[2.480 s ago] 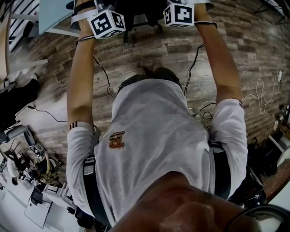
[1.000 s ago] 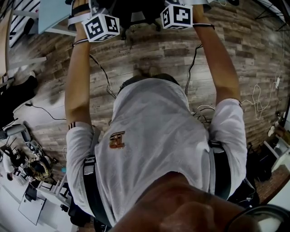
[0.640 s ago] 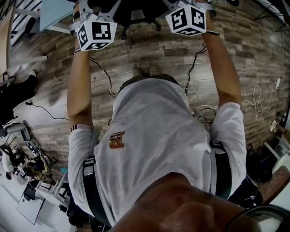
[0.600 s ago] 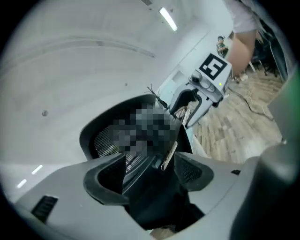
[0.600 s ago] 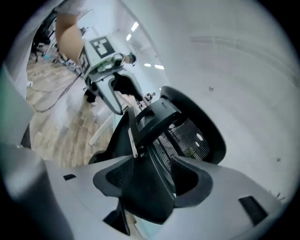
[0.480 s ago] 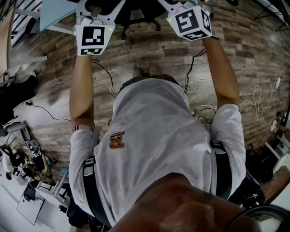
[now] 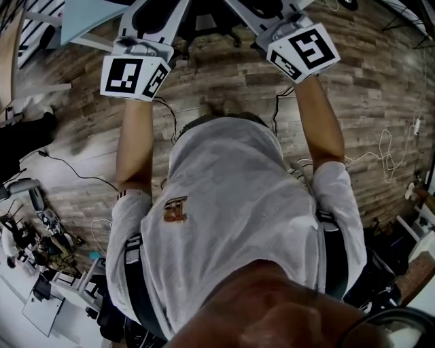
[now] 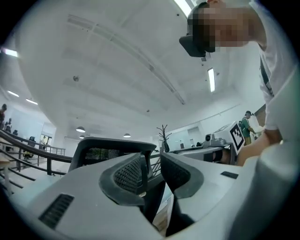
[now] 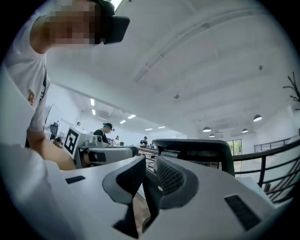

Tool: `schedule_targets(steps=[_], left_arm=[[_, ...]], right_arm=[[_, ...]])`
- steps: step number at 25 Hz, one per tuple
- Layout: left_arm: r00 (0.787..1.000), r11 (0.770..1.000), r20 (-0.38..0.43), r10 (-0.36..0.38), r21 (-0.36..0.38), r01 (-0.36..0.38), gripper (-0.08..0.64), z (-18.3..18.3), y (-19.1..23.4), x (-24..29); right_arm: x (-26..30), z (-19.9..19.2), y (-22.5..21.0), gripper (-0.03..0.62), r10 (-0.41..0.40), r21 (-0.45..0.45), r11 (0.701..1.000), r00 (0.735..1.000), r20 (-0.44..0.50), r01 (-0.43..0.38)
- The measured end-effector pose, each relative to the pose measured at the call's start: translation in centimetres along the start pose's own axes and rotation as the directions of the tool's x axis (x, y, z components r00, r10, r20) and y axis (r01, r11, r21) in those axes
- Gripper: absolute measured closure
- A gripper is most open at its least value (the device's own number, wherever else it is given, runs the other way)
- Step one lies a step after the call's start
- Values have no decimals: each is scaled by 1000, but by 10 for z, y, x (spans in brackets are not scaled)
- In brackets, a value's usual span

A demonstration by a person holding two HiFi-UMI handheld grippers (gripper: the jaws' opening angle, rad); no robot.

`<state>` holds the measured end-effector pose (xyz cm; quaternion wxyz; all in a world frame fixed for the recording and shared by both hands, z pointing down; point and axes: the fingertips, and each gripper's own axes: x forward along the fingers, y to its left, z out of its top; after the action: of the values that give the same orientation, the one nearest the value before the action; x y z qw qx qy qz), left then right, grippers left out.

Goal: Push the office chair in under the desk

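Note:
The black office chair point(image 7: 204, 20) stands at the top edge of the head view, beside the pale blue desk point(image 7: 81, 17). My left gripper point(image 7: 158, 10) and right gripper point(image 7: 255, 8) reach toward it from either side, tilted upward. In the left gripper view the chair's mesh back point(image 8: 101, 152) rises just behind the left gripper point(image 8: 152, 164). Its jaws are closing, and a gap still shows between the pads. In the right gripper view the chair back point(image 9: 201, 150) stands behind the right gripper point(image 9: 150, 171). Its jaws are also closing to a narrow gap. I cannot tell whether the dark chair frame in that gap touches the pads.
Black cables point(image 7: 160, 115) trail over the wood-plank floor, and white ones point(image 7: 380, 153) lie at the right. A dark bag point(image 7: 24, 146) and cluttered gear point(image 7: 41, 238) lie at the left. A black railing point(image 9: 276, 164) and distant people point(image 9: 105, 133) show in the gripper views.
Both grippers have drawn back toward my body, and their marker cubes have turned and dropped lower in the head view. More of each white gripper body now shows.

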<state>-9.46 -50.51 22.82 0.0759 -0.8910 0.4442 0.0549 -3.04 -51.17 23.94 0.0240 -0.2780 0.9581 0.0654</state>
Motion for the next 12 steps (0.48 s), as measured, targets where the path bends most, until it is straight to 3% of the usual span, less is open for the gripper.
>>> schedule_targets(steps=[5, 12], left_arm=[[999, 999, 29, 22, -49, -21, 480, 3, -7, -2], [1000, 997, 23, 11, -72, -10, 538, 0, -13, -4]], right_arm=[[-5, 5, 6, 534, -1, 112, 994, 998, 64, -6], [0, 2, 18, 551, 10, 165, 986, 995, 99, -27]])
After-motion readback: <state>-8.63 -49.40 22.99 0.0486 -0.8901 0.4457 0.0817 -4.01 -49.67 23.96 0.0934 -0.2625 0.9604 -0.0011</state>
